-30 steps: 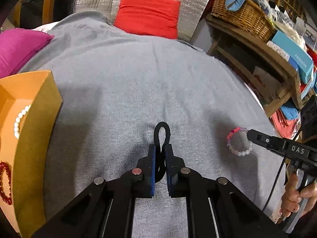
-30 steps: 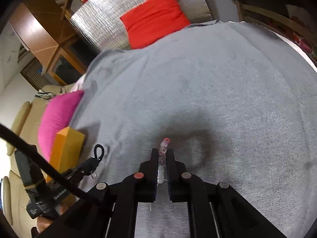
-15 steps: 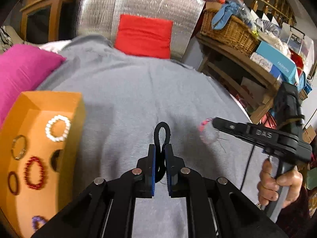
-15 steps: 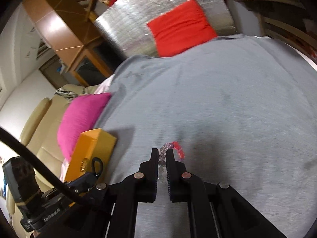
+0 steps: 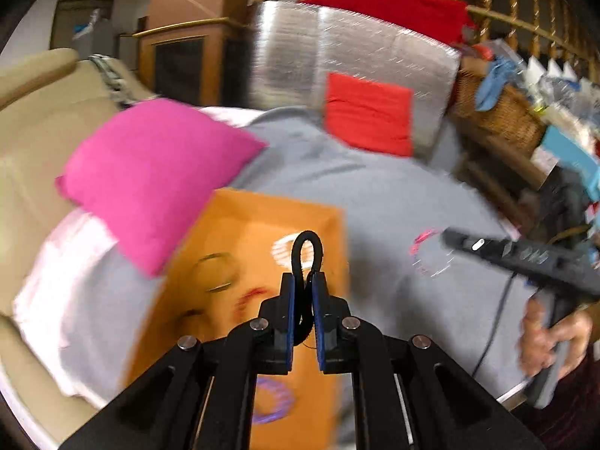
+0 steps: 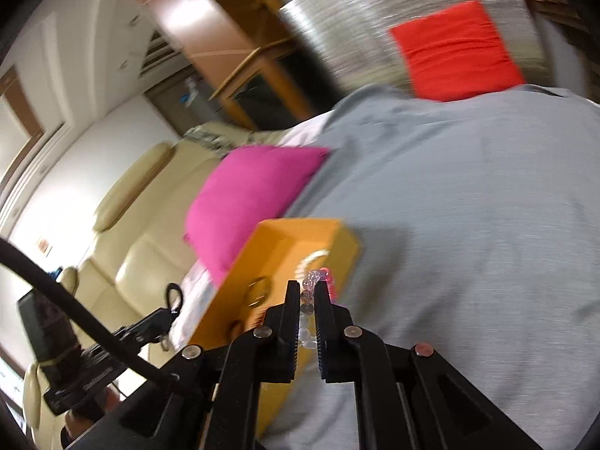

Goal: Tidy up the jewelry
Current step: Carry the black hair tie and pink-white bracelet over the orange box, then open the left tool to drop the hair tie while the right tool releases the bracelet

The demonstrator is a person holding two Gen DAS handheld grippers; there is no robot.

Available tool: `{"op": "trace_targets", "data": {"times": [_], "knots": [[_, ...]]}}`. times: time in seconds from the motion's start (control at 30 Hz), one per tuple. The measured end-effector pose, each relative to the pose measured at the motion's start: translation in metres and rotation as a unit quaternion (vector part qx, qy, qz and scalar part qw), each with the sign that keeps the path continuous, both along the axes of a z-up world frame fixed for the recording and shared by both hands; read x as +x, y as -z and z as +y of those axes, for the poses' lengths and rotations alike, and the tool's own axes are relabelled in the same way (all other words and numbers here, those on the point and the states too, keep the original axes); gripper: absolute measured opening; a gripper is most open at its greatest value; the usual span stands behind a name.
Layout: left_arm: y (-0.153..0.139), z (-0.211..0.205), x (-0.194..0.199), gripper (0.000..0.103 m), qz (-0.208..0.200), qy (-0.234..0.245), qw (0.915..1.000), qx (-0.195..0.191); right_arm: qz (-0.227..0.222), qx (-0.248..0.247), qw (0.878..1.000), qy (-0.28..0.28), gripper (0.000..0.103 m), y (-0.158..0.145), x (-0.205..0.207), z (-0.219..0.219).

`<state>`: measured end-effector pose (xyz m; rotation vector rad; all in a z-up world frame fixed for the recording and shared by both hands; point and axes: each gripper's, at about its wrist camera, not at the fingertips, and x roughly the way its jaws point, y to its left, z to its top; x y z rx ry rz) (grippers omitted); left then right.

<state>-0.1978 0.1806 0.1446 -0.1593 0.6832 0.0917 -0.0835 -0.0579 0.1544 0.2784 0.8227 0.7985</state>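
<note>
So in the left wrist view, a black looped band (image 5: 307, 251) is pinched between the blue pads of the left gripper (image 5: 303, 281), low in the middle of the frame, with the loop sticking up past the fingertips. Right behind it an orange box (image 5: 262, 225) is seen, with a white beaded bracelet (image 5: 285, 249) and a few blurry rings and bracelets lying inside. The right gripper (image 5: 446, 238) is seen at the right edge, with a pink and clear beaded bracelet (image 5: 427, 253) dangling off its tip, all smeared. In the right wrist view, that bracelet (image 6: 313, 292) is clamped between the fingers of the right gripper (image 6: 308, 288), bottom centre, in front of the box's (image 6: 300, 232) near edge. A grey blanket (image 6: 468, 206) fills the right half, and a pink pillow (image 6: 247, 195) is seen just behind the box.
</note>
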Motion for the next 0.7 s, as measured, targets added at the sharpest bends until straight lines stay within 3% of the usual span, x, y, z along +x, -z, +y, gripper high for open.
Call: {"op": "trace_targets", "data": {"times": [0.1, 0.3, 0.7], "knots": [[0.017, 0.026, -0.013, 0.009, 0.032, -0.022, 0.9992, 0.009, -0.002, -0.004, 0.999, -0.037, 0.009, 0.004, -0.010, 0.037], [0.062, 0.051, -0.022, 0.009, 0.081, -0.031, 0.9959, -0.025, 0.019, -0.031, 0.995, -0.091, 0.009, 0.030, -0.024, 0.096], [0.117, 0.067, -0.015, 0.009, 0.144, -0.051, 0.9870, -0.050, 0.051, -0.112, 0.982, -0.140, 0.009, 0.082, -0.029, 0.147]]}}
